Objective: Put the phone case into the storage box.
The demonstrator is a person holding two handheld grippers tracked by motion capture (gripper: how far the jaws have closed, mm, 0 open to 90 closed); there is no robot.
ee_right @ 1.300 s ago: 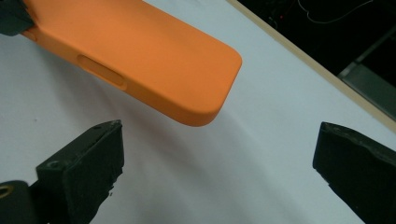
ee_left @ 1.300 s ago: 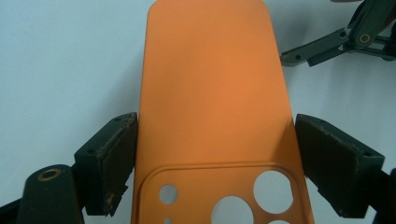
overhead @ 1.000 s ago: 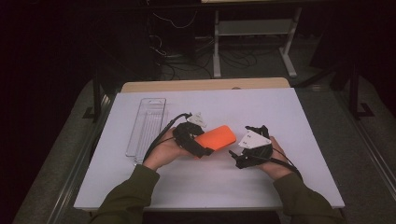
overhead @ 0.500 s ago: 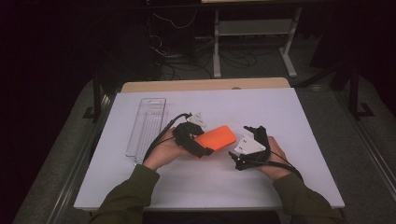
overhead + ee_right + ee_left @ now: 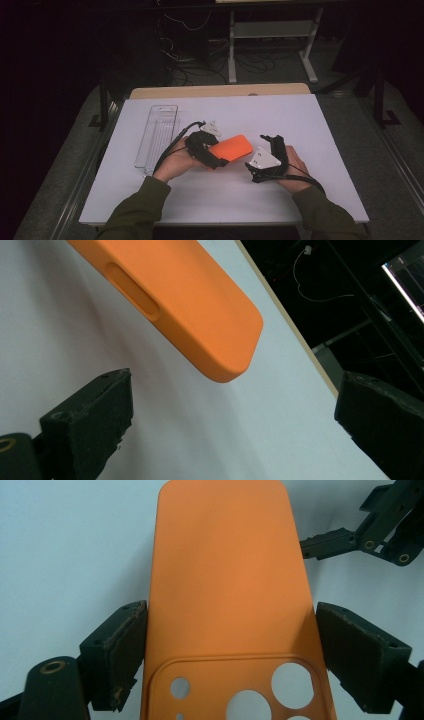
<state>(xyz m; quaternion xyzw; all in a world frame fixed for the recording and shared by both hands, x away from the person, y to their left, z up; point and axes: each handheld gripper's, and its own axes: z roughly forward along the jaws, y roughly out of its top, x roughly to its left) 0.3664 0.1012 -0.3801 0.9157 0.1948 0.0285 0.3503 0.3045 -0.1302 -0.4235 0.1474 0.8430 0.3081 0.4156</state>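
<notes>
The orange phone case (image 5: 225,580) sits between the jaws of the left tongs (image 5: 212,152), gripped across its width near the camera-cutout end. In the left gripper view both pads (image 5: 127,650) press against the long edges of the case, so the left tongs are closed on it. The grip near one end probably leaves the far end free for the other tongs to take or steady. In the right gripper view the case casts a shadow on the worktop (image 5: 320,125) and appears raised above it, near the centre, slightly toward the person.

The case is a smooth matte orange shell with rounded corners. A raised rectangular frame at the gripped end encloses several round holes. One long edge carries an elongated moulded button, visible in the right gripper view. No phone can be made out inside it.

The right tongs (image 5: 262,150) stand wide apart and hold nothing. They point at the free corner of the case and lie just beside it without touching, a position suited to a handover or a second grip.

A clear plastic tray (image 5: 157,132) lies on the worktop to the left of the left hand (image 5: 177,162).
</notes>
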